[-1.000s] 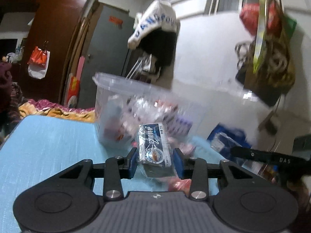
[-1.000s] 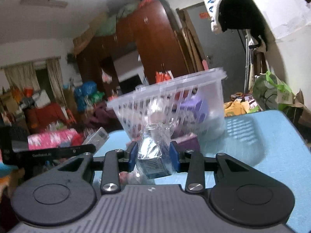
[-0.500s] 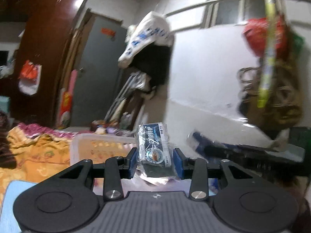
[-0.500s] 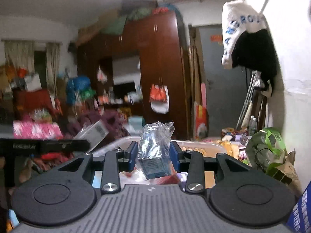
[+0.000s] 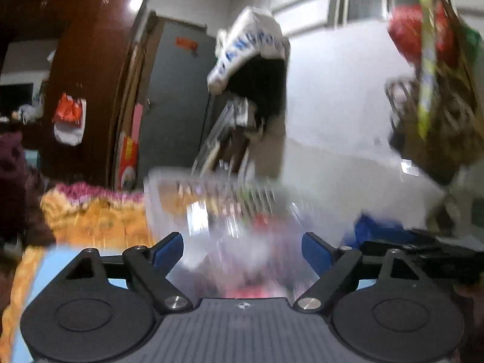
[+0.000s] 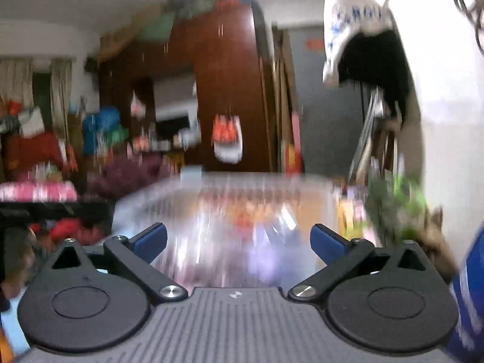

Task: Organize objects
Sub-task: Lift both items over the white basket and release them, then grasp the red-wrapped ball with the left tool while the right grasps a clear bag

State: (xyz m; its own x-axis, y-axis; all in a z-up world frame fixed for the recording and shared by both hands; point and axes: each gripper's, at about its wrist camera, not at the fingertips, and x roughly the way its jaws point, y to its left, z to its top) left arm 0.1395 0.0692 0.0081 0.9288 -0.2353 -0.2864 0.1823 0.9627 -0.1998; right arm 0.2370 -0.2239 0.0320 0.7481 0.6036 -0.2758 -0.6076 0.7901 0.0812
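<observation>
Cluttered room, dark wooden wardrobe (image 6: pixel 230 90) full only right-view; my left gripper (image 5: pixel 242 249) and right gripper (image 6: pixel 239 242) opening, empty, over blurred clear plastic basket (image 5: pixel 169 211).

A clear slotted plastic basket (image 5: pixel 211 199), blurred, holds colourful jumbled packets.

Left gripper (image 5: pixel 242 247) — opening — over basket (image 5: pixel 169 193)

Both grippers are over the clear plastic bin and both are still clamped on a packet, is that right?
Not quite. Both are over the clear plastic bin, but neither holds a packet. The left wrist view shows the left gripper with its jaws opening and nothing pressed between the blue pads; the right wrist view shows the same for the right gripper.
</observation>
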